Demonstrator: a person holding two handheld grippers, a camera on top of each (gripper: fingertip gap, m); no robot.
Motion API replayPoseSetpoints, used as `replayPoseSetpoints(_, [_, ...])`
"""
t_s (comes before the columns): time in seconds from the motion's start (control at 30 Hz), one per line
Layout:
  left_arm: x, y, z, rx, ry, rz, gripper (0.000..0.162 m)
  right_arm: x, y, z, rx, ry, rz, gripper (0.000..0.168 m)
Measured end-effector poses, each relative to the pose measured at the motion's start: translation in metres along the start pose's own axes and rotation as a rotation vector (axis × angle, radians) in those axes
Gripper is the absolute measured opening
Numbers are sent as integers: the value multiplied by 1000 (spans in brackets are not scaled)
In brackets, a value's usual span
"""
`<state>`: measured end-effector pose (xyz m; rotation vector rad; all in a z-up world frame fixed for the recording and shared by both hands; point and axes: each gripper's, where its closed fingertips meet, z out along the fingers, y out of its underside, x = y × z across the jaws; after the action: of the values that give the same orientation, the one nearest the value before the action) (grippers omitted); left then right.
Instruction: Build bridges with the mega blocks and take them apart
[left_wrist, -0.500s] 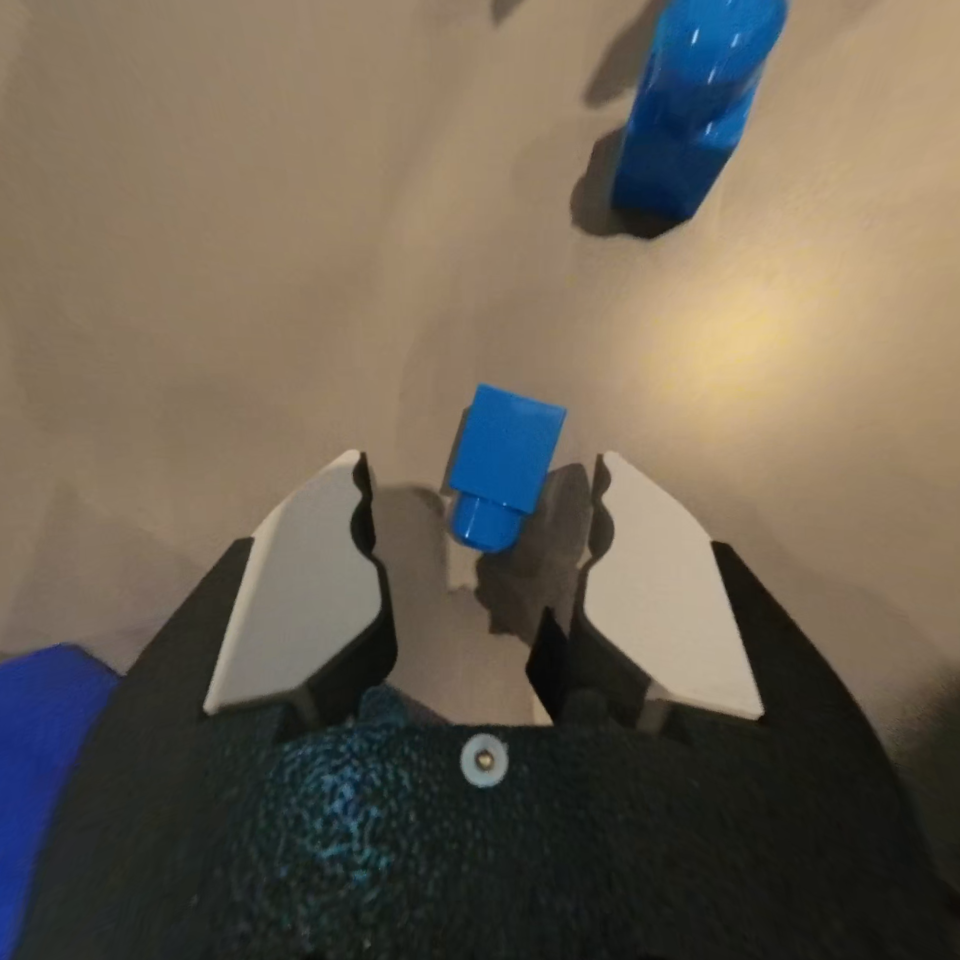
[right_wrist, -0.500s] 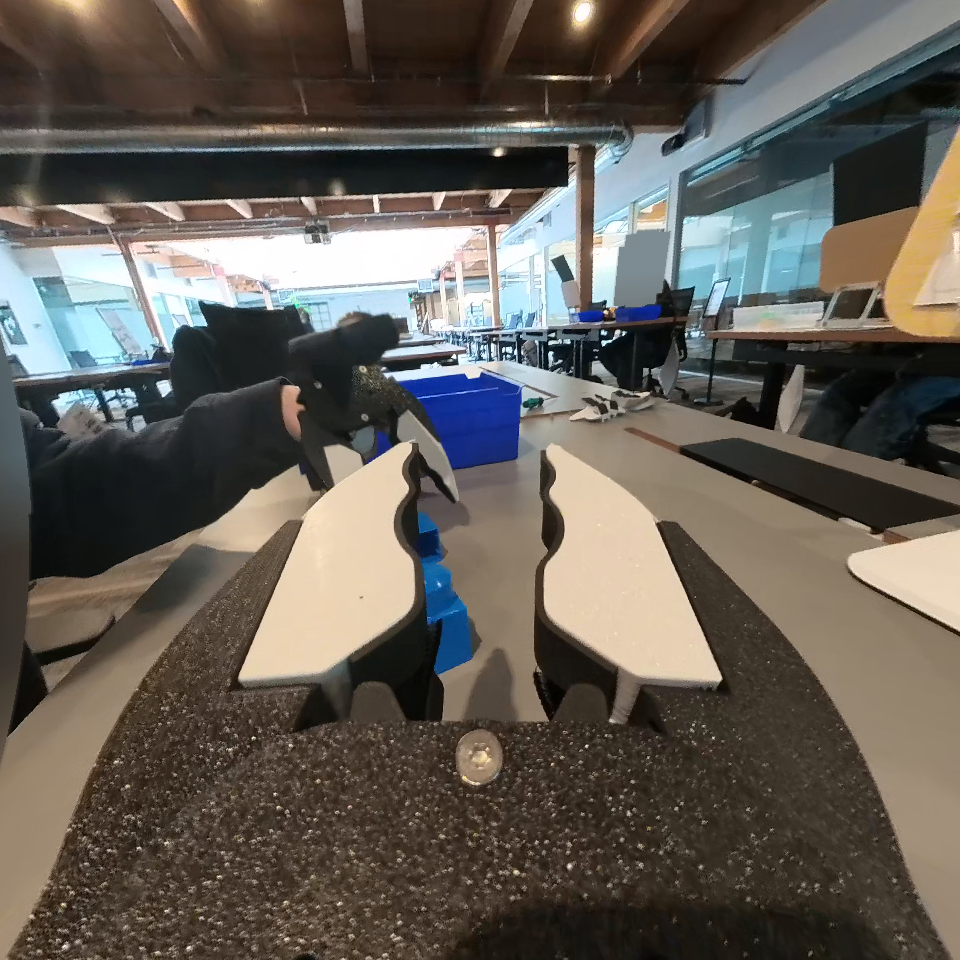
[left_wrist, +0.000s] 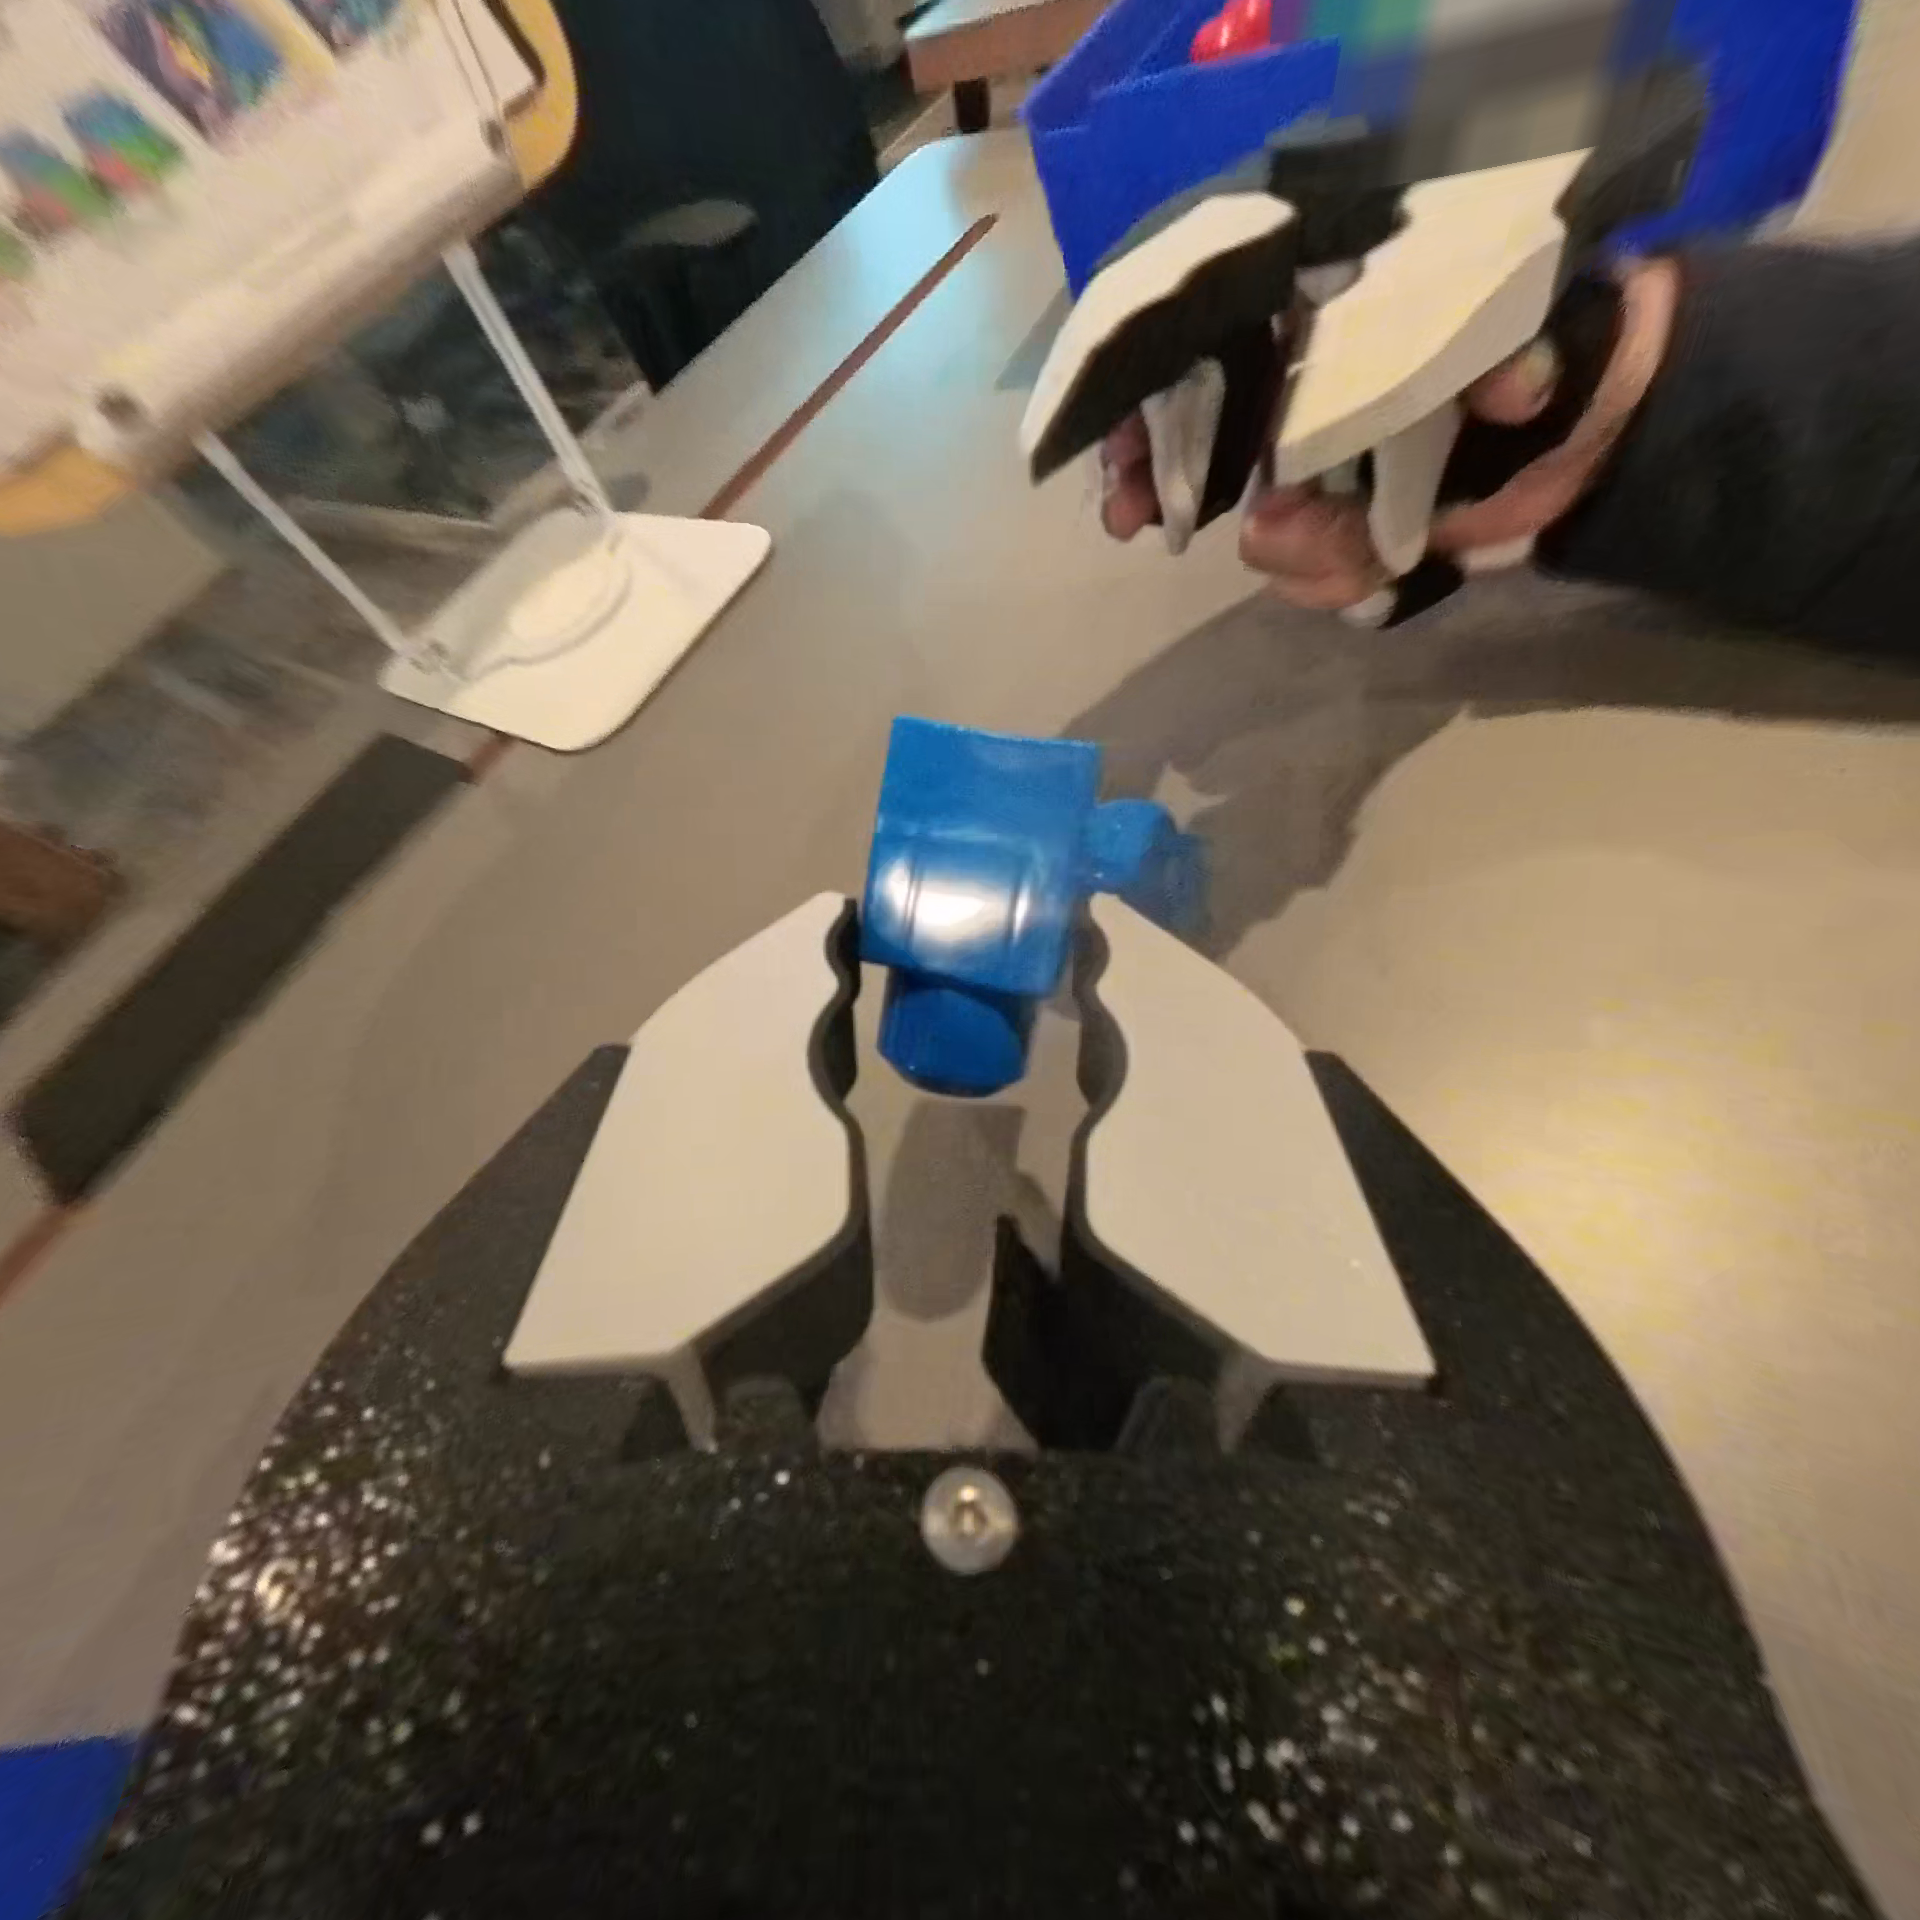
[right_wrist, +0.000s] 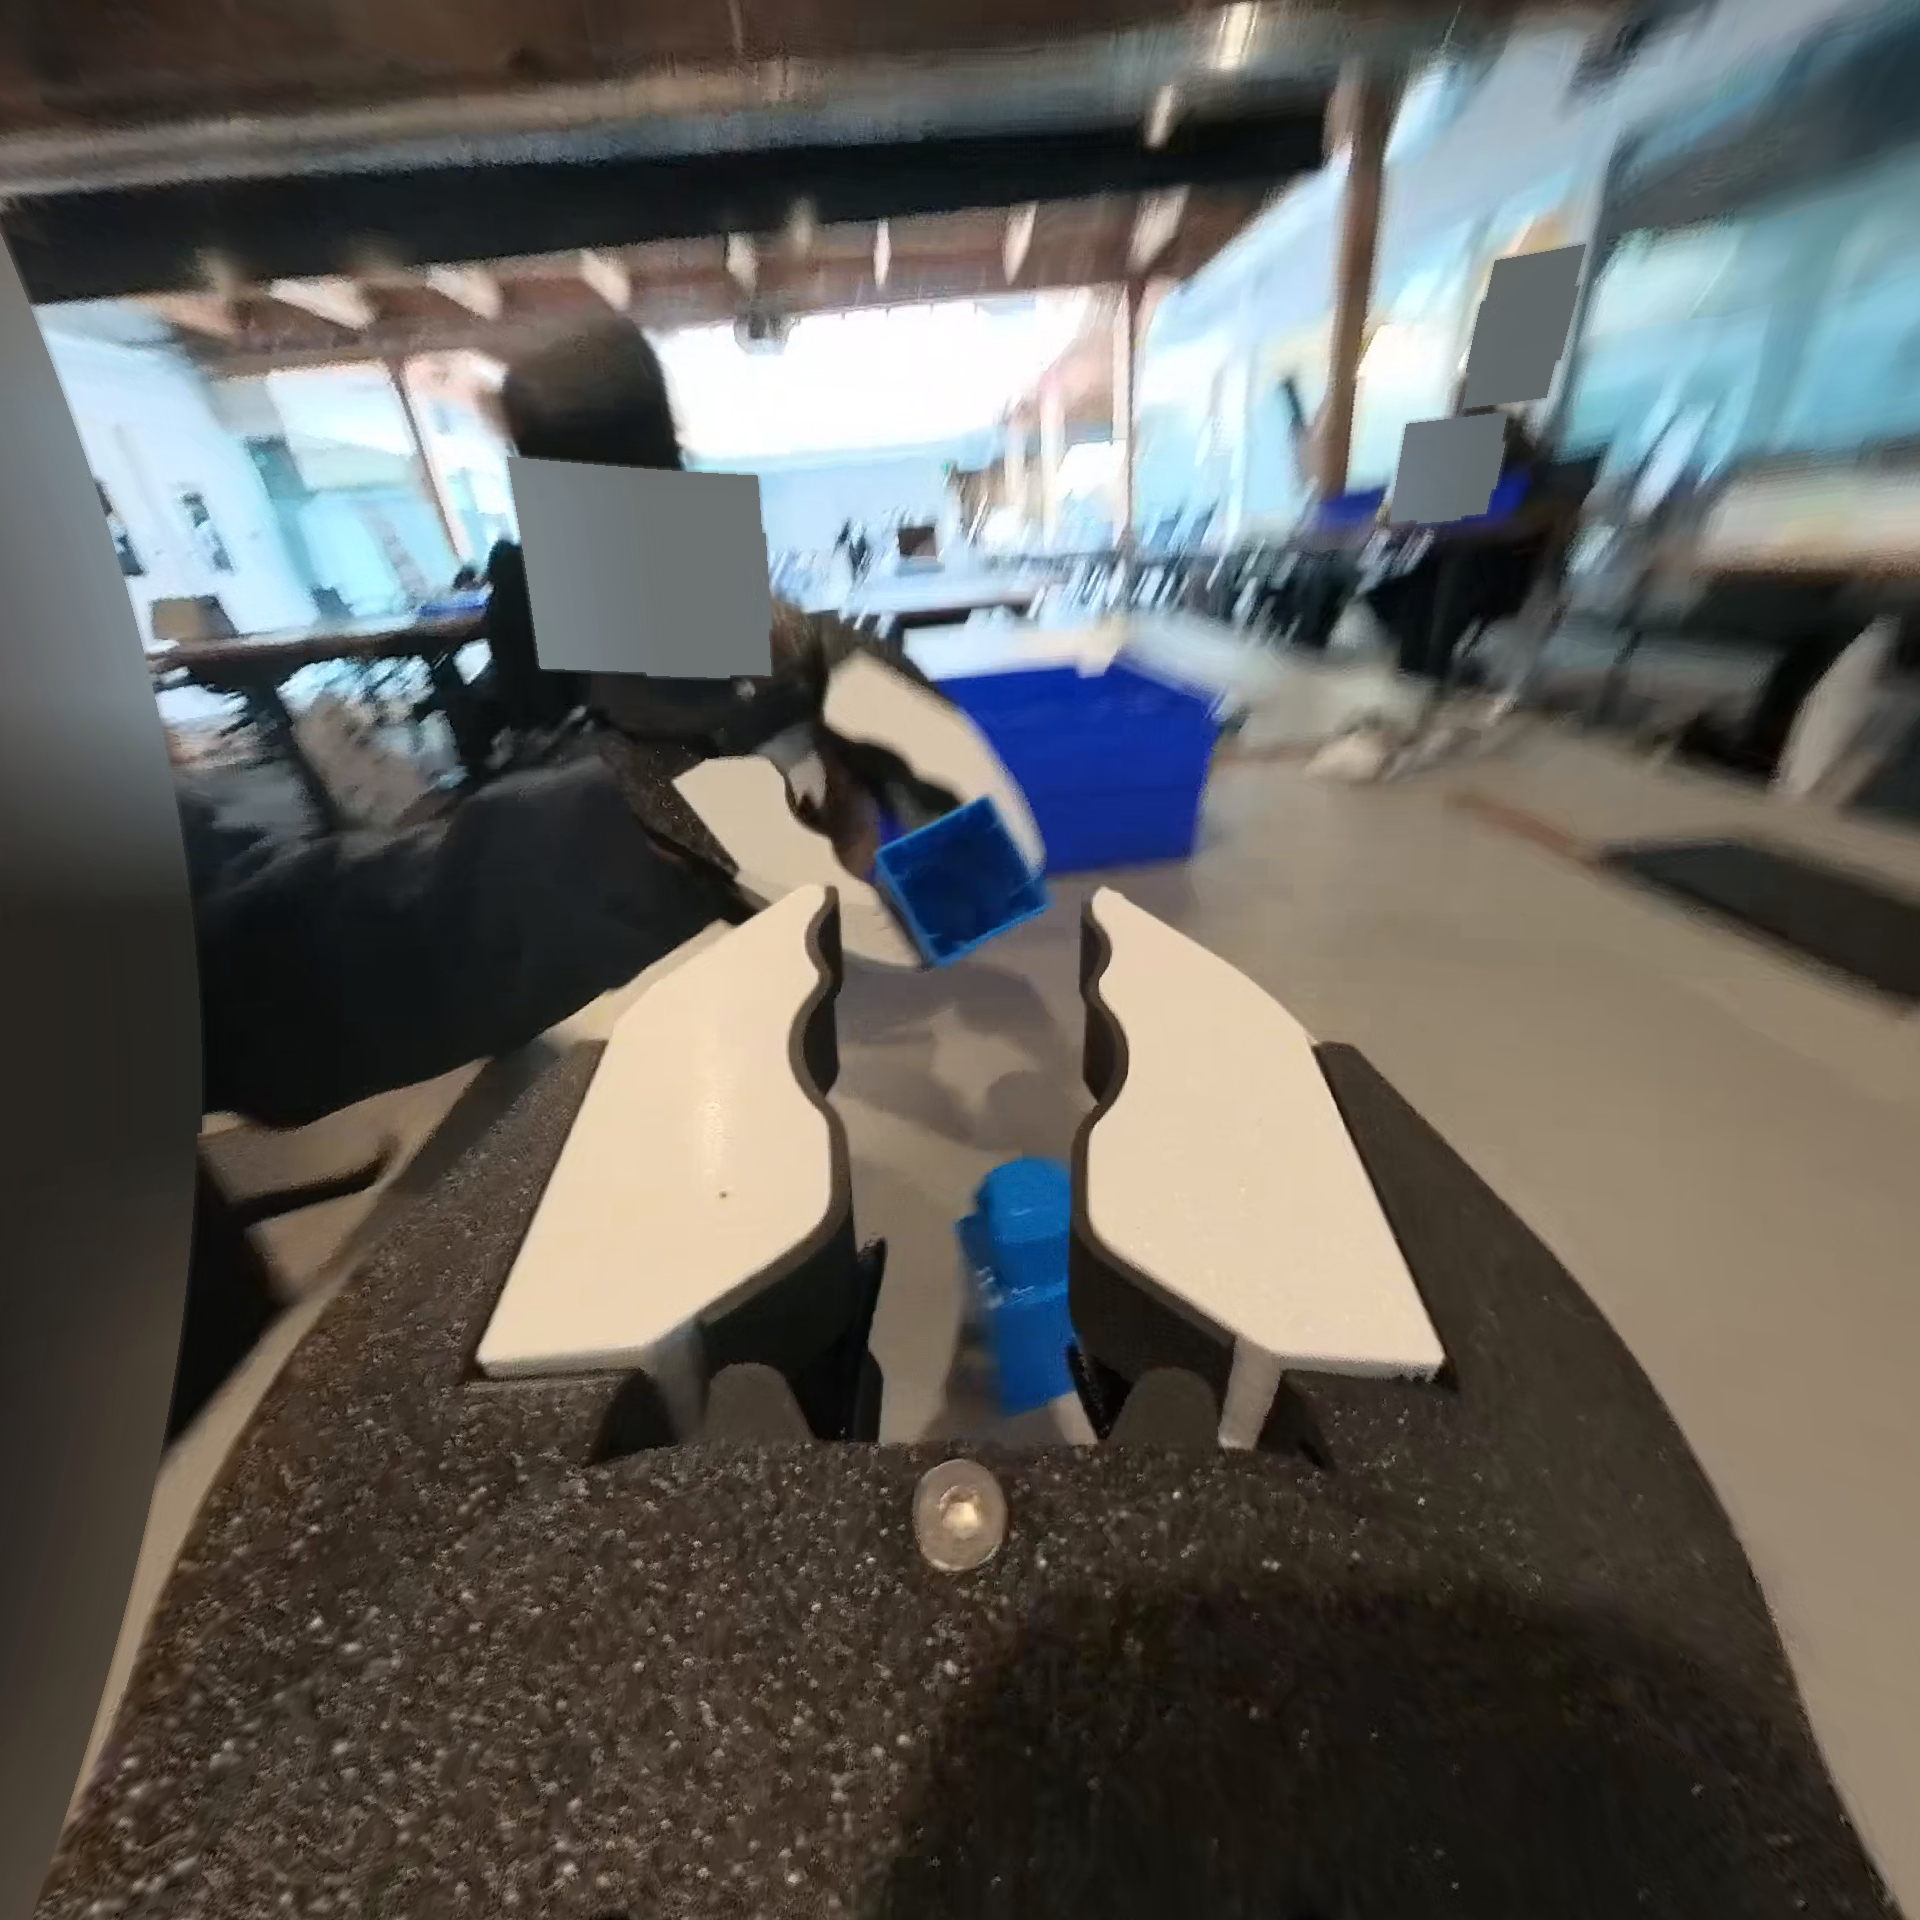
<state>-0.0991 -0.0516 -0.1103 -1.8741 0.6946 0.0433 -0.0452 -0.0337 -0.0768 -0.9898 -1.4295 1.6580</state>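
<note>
While the grey tabletop (left_wrist: 1558, 1039) lies bare below, the left gripper (left_wrist: 961, 940) is seen clamped on a small blue plastic single-stud block (left_wrist: 971, 883), stud toward the camera, long axis along the fingers. A second blue block (right_wrist: 1023, 1283) lies at 6 o'clock between the parted jaws of the right gripper (right_wrist: 956, 914), untouched; this gripper is judged nearer.

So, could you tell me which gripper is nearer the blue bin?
Left. The left gripper, holding a block, is just before the bin; the right gripper sits farther back.
</note>
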Motion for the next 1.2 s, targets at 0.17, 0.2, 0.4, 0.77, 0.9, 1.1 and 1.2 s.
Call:
replayPoseSetpoints(0.17, [2,-5,11,-136,-226,437,38,6,15,17,-86,15,279,55])
replayPoseSetpoints(0.2, [4,-8,13,-139,-250,488,38,6,16,17,-91,8,320,57])
replayPoseSetpoints(0.4, [11,-17,22,-156,-306,593,38,8,22,17,-131,22,332,40])
replayPoseSetpoints(0.77, [29,-60,0,295,153,-301,60,-7,-25,-17,125,-114,116,33])
replayPoseSetpoints(0.9, [41,-70,-5,339,305,-408,58,-24,-28,-17,143,-190,30,33])
replayPoseSetpoints(1.1, [58,-78,-4,369,450,-482,42,-36,-23,-13,121,-233,-40,34])
replayPoseSetpoints(1.2, [56,-77,-4,367,447,-470,33,-37,-22,-13,119,-238,-33,34])
